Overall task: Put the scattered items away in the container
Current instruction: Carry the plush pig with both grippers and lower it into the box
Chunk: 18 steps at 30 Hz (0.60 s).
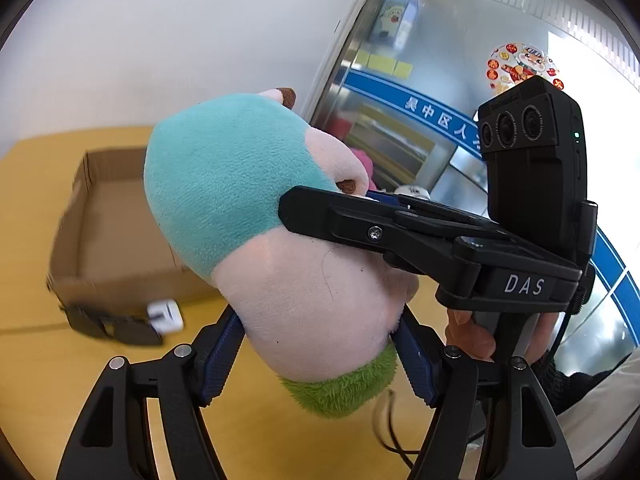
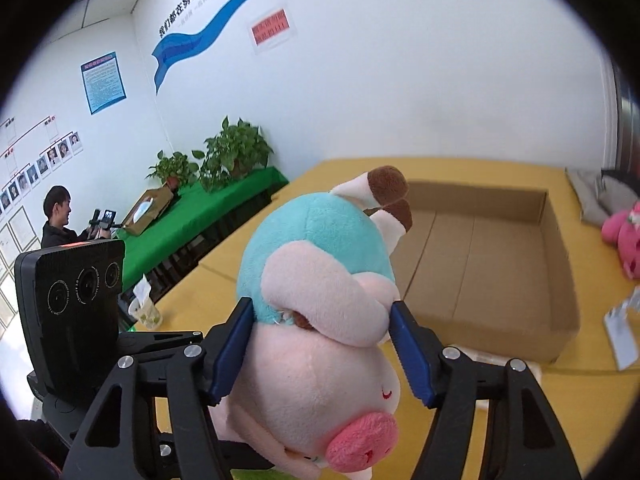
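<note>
A plush pig in a teal outfit (image 1: 248, 208) hangs above the yellow table (image 1: 36, 380), gripped from two sides. My left gripper (image 1: 320, 320) is shut on its pink head, blue pads pressed into the fabric. The right gripper (image 1: 360, 220) reaches in from the right and clamps the toy's middle. In the right wrist view the plush pig (image 2: 320, 360) lies snout-down with my right gripper (image 2: 322, 308) shut on it; the left gripper's camera housing (image 2: 72, 300) stands at the left. An open cardboard box (image 1: 120, 232) (image 2: 480, 260) sits just beyond the toy and looks empty.
A black item (image 1: 116, 324) and a small white object (image 1: 166, 314) lie in front of the box. A pink plush (image 2: 624, 240), grey cloth (image 2: 592, 196) and a white stand (image 2: 622, 328) lie right of it. A person (image 2: 56, 220) sits at a green table (image 2: 208, 216) with plants.
</note>
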{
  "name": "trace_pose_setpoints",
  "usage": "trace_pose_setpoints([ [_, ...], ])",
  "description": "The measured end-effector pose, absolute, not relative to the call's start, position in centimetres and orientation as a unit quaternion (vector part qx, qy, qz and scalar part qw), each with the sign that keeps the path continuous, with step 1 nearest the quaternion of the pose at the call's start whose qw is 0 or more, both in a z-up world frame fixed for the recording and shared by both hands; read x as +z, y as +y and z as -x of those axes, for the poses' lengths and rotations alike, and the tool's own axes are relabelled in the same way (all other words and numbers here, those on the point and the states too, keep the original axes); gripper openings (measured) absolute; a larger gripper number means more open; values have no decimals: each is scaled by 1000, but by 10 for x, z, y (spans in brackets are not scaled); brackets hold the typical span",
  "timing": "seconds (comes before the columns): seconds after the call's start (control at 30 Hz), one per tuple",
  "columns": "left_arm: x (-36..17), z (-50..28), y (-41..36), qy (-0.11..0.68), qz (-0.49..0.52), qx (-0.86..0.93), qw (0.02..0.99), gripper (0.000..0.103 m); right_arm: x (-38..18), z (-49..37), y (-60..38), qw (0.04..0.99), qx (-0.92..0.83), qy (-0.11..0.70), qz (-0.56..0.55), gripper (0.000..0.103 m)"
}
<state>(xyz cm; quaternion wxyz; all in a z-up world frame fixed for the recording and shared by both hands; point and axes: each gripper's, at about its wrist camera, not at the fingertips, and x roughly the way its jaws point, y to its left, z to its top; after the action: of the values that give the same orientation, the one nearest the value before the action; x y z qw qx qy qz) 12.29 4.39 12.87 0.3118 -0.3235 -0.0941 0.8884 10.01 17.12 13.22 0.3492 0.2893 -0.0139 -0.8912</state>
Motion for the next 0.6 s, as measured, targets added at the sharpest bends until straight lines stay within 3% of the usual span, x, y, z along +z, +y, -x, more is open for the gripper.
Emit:
trace_pose_setpoints([
  [0.33,193,-72,15,-71,273,915,287,76,201,-57,138,352,-907,3,-229,58],
  [0.6,215,-12,-6,-63,261,923,275,76,222,-12,118,358,-909,5,-212,57],
])
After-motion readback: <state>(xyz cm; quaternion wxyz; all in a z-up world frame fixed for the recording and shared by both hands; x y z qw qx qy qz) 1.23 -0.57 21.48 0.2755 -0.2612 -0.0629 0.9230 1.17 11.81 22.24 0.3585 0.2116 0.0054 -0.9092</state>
